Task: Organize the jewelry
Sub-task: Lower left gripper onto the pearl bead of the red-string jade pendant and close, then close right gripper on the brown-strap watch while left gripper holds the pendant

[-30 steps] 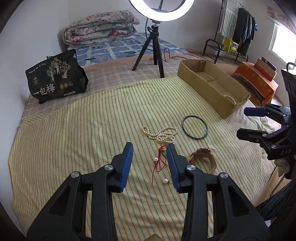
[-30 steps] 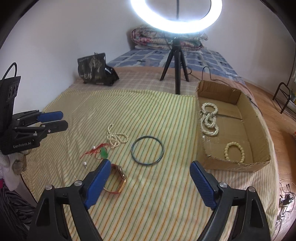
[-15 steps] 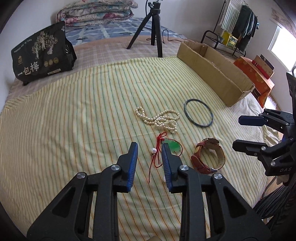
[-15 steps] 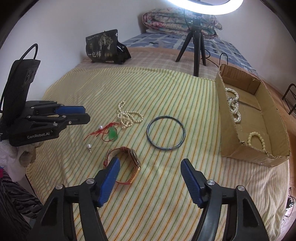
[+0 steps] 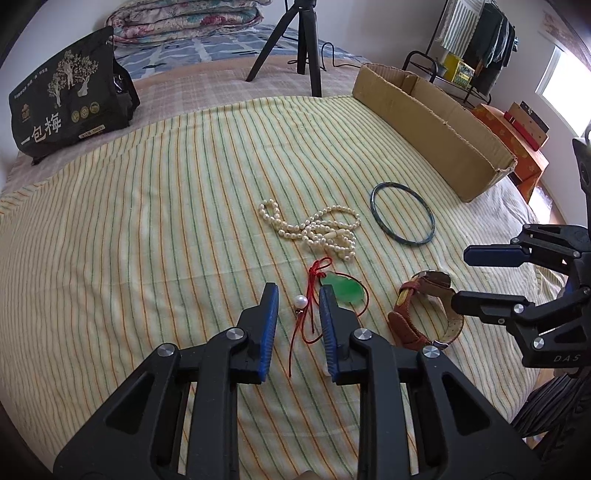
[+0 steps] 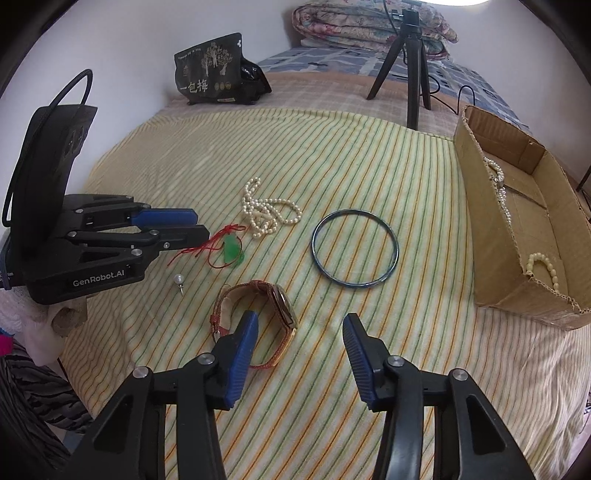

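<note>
On the striped sheet lie a pearl necklace (image 5: 317, 232) (image 6: 264, 214), a dark bangle (image 5: 371, 203) (image 6: 354, 284), a green pendant on red cord (image 5: 345, 290) (image 6: 232, 248), a brown-strapped watch (image 5: 406, 321) (image 6: 282, 302) and a loose pearl pin (image 6: 178, 278). My left gripper (image 5: 298, 295) (image 6: 201, 224) is low over the red cord. Its jaws are closing, with a pearl (image 5: 301, 301) and the cord between them, untouched. My right gripper (image 6: 301, 319) (image 5: 461, 277) hangs over the watch. Its jaws are closing too, with the watch face between them but not pressed.
A cardboard box (image 5: 436, 122) (image 6: 495, 266) at the sheet's right edge holds pearl bracelets (image 6: 543, 264). Behind stand a black bag (image 5: 62, 96), a tripod (image 5: 306, 48) and folded quilts (image 6: 369, 22). An orange box (image 5: 517, 140) and a clothes rack (image 5: 476, 33) stand past the bed's right side.
Both grippers have sunk toward the sheet and tipped downward, and their jaws have narrowed. The left now straddles the pearl and red cord. The right has come over the watch.
</note>
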The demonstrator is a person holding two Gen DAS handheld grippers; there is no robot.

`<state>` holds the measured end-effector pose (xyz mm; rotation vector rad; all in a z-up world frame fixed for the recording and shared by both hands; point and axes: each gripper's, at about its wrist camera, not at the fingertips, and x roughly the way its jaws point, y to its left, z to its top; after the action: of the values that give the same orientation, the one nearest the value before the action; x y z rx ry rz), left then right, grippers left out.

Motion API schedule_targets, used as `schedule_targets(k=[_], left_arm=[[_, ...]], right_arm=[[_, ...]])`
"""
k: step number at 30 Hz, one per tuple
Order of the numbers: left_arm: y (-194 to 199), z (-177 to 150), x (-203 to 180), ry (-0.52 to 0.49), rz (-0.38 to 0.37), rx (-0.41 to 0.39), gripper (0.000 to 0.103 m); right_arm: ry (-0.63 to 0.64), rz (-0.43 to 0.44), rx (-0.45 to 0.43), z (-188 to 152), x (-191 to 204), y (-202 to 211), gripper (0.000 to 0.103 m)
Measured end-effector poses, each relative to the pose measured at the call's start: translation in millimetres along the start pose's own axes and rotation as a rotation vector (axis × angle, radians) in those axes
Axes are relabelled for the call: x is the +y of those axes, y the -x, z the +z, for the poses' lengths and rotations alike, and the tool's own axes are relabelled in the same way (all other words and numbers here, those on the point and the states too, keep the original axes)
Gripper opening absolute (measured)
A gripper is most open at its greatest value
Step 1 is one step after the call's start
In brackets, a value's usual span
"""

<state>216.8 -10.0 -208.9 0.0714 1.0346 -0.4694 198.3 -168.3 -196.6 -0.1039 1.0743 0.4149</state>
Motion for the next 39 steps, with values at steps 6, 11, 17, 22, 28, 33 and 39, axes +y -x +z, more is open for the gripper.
schedule_targets(k=[6, 11, 17, 22, 28, 33, 39], left_arm=[[-7, 0, 2, 0.002, 0.000, 0.006, 0.020], [-12, -1, 2, 0.001, 0.003, 0.014, 0.020], [-13, -2, 5, 0.008, -0.003, 0.011, 0.016], [-14, -3, 5, 0.004, -0.007, 0.007, 0.014], [-14, -6, 3, -0.008, -0.020, -0.003, 0.006], [-14, -7, 2, -0.004, -0.019, -0.011, 0.006], [-12, -7, 1, 0.000, -0.020, -0.016, 0.006]], right_arm=[[0.009, 0.003, 0.015, 0, 2, -6, 0.046], [0.010, 0.007, 0.022, 0, 2, -9, 0.042], [0.016, 0.006, 0.032, 0, 4, -12, 0.041], [0.027, 0.005, 0.046, -1, 7, -16, 0.040], [0.026, 0.004, 0.063, -2, 7, -20, 0.034], [0.015, 0.019, 0.067, -3, 5, -21, 0.025], [0.012, 0.026, 0.067, -3, 7, -23, 0.014]])
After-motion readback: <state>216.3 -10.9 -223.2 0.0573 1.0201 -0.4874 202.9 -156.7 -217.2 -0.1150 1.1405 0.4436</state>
